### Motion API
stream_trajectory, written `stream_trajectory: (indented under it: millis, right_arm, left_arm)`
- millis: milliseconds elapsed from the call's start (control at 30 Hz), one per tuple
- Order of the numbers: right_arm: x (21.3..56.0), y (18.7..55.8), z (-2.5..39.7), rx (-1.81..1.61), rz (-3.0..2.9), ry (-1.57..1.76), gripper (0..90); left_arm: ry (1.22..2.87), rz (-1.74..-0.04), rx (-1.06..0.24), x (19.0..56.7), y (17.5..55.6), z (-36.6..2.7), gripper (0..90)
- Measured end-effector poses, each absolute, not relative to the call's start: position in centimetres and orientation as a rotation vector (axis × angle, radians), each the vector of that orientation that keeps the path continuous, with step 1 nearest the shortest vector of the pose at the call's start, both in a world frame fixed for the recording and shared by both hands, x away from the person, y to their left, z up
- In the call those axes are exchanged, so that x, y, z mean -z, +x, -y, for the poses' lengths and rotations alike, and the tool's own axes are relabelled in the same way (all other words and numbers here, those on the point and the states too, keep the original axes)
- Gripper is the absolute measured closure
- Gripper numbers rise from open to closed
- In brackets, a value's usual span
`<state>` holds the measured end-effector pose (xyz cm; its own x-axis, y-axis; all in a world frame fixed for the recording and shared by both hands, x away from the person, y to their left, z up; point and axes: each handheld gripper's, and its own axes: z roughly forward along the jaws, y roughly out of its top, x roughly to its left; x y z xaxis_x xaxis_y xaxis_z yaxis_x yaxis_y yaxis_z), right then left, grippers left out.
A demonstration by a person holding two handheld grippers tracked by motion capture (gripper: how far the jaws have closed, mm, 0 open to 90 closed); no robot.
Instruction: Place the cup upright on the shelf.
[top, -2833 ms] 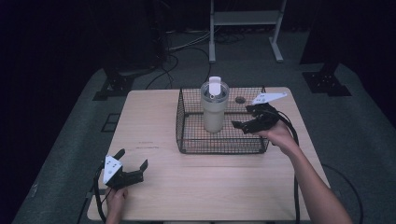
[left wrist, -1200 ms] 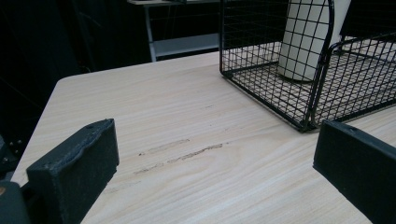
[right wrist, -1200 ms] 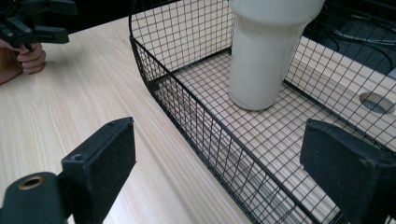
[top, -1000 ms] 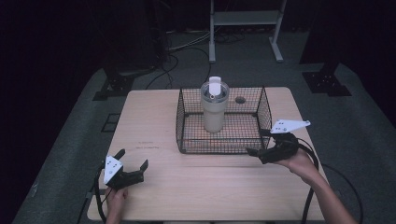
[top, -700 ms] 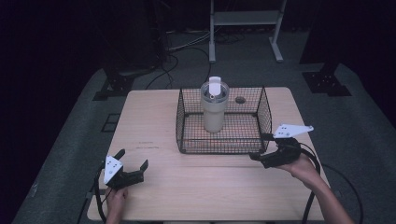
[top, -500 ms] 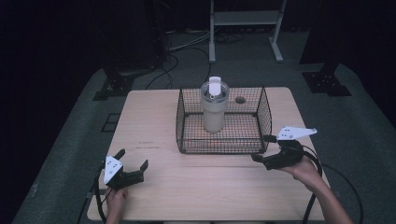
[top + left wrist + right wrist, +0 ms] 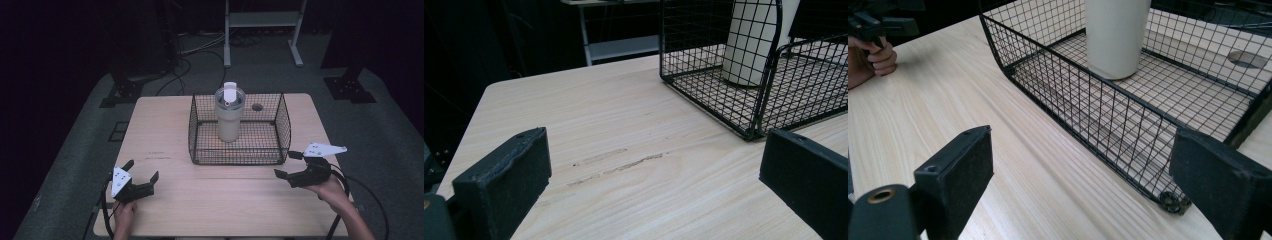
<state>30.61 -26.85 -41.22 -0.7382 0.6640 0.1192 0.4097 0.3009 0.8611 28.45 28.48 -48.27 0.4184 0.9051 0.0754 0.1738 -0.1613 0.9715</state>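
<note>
A cream tumbler (image 7: 229, 114) with a white lid stands upright inside a black wire basket (image 7: 280, 131) at the middle back of the wooden table (image 7: 220, 200). The tumbler (image 7: 751, 42) and the basket (image 7: 769, 82) lie ahead of my left gripper's jaws; the tumbler (image 7: 1115, 37) stands behind the basket's mesh wall (image 7: 1088, 112) in the right gripper view. My left gripper (image 7: 141, 176) rests open at the table's front left, with nothing between its jaws. At the basket's front right corner, my right gripper (image 7: 288, 164) is open and holds nothing.
A metal stand (image 7: 262, 20) and cables (image 7: 192, 50) lie on the dark floor beyond the table. A round hole (image 7: 257, 107) in the tabletop shows behind the tumbler. Bare wood stretches between the two grippers.
My right gripper has let go of the tumbler, pulled out of the basket and moved down to the front right of the table. The left gripper has stayed put.
</note>
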Motion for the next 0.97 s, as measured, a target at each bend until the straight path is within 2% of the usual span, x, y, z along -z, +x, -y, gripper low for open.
stream_trajectory:
  millis: [967]
  right_arm:
    - [45.6,26.6,29.0,-1.398,-2.207,1.048,9.9]
  left_arm:
    - [1.617,-0.97,-0.872,48.3,28.5,-28.4,0.0]
